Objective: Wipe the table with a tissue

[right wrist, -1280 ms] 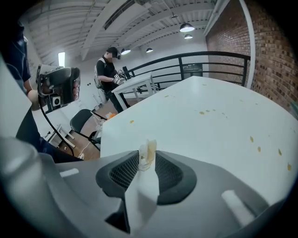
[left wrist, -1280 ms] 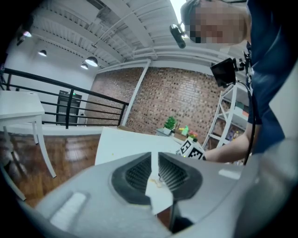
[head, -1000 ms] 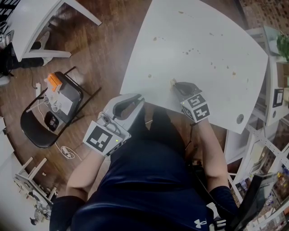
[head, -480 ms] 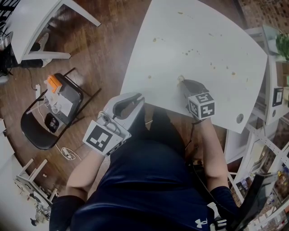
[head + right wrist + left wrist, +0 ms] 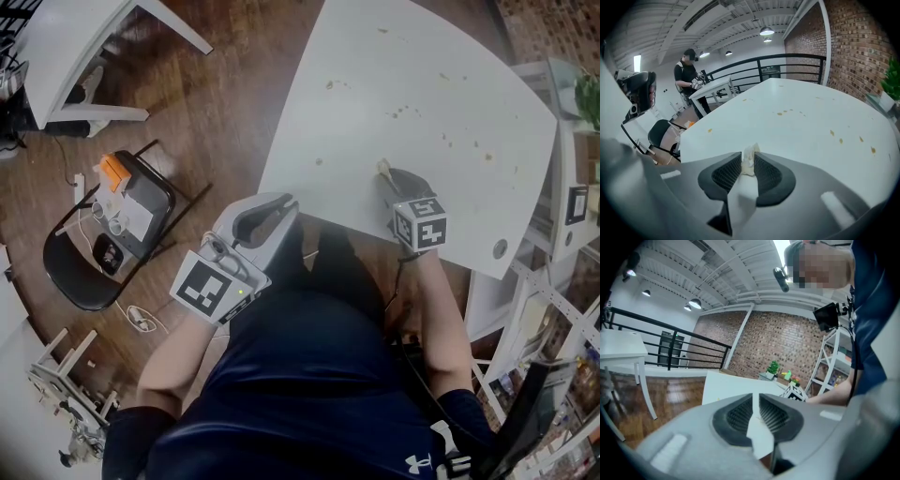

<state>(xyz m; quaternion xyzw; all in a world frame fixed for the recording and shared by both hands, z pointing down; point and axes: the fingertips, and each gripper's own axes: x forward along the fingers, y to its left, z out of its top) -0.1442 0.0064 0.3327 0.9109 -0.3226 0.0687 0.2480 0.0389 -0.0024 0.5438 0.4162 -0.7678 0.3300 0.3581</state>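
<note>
Crumpled white tissue [image 5: 749, 158] (one only) sits pinched in my right gripper [image 5: 390, 178], whose jaws have just been easing apart, tilted down over the near edge of the single white table [image 5: 422, 66]; my left gripper [image 5: 274, 208], jaws together and empty, hovers roughly level off that edge.

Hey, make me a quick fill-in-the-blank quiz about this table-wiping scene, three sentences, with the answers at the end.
1. The tissue looks ___, not flat.
2. Brownish spots dot the ___ table.
3. The black chair stands on a ___ floor.

Missing words: crumpled; white; wooden.
</note>
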